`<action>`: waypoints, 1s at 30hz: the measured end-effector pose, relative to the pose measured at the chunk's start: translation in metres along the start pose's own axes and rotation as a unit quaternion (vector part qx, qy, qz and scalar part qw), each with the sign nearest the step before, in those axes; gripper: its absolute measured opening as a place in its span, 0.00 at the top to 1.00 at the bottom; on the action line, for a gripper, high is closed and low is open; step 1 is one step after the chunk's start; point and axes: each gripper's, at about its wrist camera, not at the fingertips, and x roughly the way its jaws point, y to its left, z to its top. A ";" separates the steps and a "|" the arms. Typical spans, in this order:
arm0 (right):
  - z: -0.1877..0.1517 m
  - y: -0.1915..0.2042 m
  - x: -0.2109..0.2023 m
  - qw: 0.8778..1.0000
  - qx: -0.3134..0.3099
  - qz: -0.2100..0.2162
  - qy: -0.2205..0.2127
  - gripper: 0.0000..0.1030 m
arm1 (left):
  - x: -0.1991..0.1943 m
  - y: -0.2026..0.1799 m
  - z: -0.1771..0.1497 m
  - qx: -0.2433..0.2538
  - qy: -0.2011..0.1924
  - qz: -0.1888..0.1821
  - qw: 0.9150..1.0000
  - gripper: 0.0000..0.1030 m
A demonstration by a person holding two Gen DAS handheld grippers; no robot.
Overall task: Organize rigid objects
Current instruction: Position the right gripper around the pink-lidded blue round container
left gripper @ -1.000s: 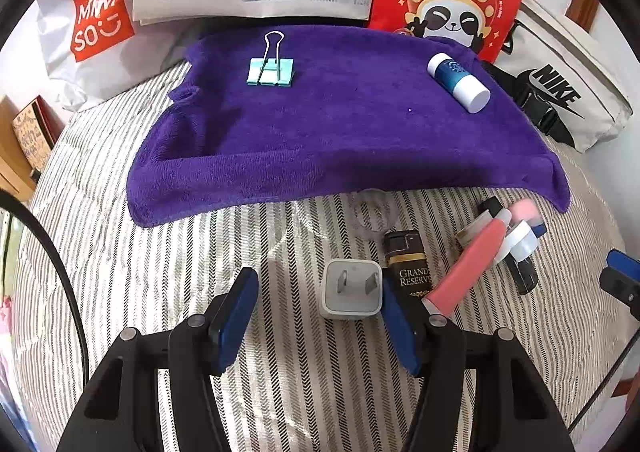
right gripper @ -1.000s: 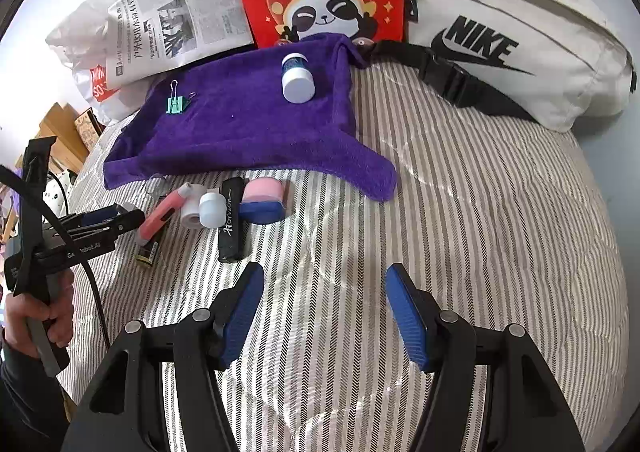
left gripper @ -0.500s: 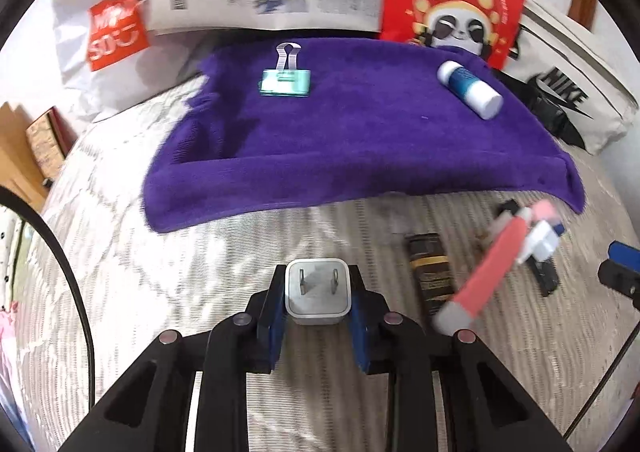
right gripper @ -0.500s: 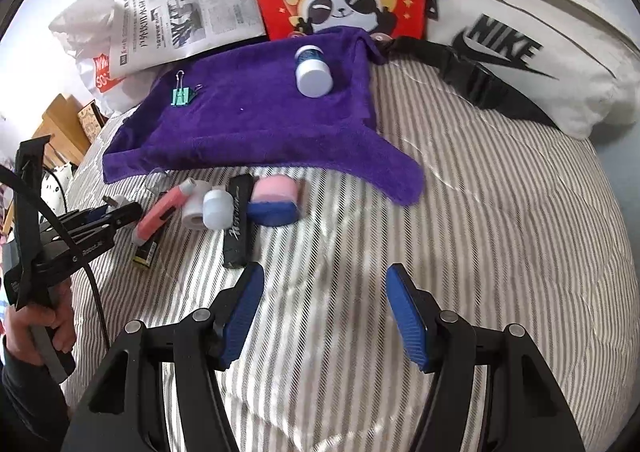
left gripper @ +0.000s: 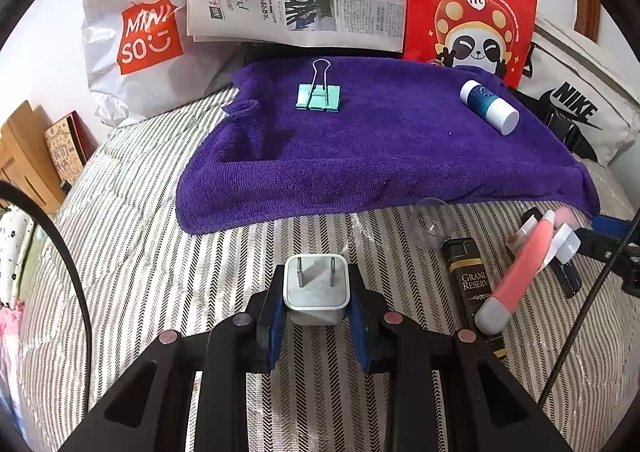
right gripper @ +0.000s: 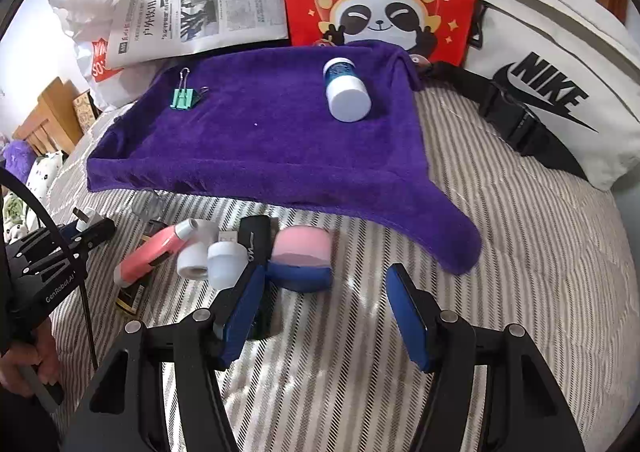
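The white plug [left gripper: 316, 289] is pinched by the left gripper [left gripper: 316, 316] near the purple towel's [left gripper: 400, 156] front edge. Next, it should be lifted onto the towel. The right gripper [right gripper: 326, 316] is spread, empty.

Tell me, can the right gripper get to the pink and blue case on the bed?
Probably yes. The right gripper stands open right in front of the pink and blue case, with only bare striped bedding between. The black stick lies close beside it and might get nudged.

My left gripper [left gripper: 316, 302] points steeply down, its fingers having just closed, pads pressing both sides of the white charger [left gripper: 315, 288]. My right gripper [right gripper: 326, 310], at three o'clock, hangs half-spread, gripping nothing.
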 end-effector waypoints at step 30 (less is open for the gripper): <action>-0.010 0.002 0.016 0.998 -0.022 -0.047 -0.041 0.56 | 0.001 0.000 0.000 -0.001 -0.001 -0.001 1.000 0.74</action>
